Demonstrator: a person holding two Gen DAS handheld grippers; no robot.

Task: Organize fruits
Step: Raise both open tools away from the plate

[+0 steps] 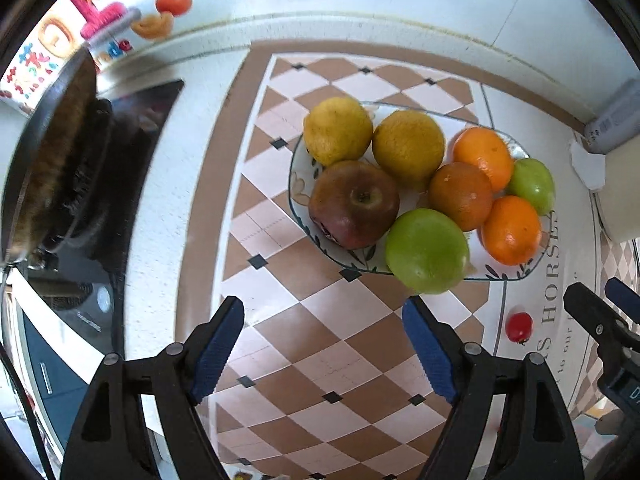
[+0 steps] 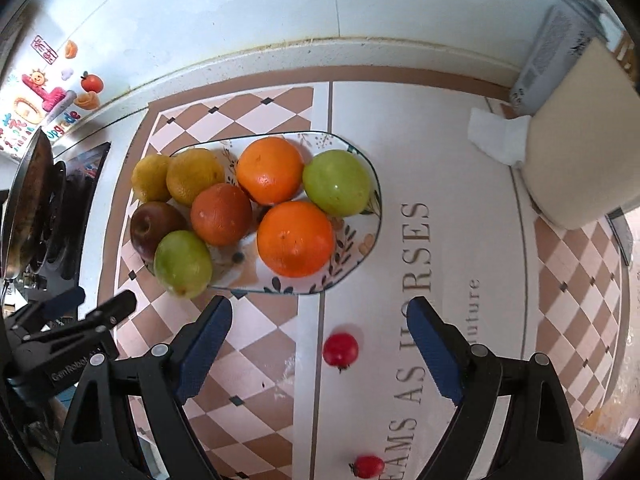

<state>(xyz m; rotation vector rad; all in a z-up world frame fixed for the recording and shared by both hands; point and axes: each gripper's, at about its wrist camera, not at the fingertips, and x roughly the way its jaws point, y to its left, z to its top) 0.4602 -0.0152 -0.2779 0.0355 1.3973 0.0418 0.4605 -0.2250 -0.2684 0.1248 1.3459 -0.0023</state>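
A patterned plate on the counter holds two yellow lemons, a red apple, three oranges and two green apples. My left gripper hangs open above the checkered mat, nearer than the plate, nothing between its blue pads. My right gripper is open too, over a small red tomato lying on the mat. A second small tomato lies nearer. Each gripper shows in the other's view, the right gripper at the right edge, the left gripper at the left.
A pan sits on a black hob at the left. A cream board and a grey box lean at the back right with white tissue. The tiled wall runs behind the plate.
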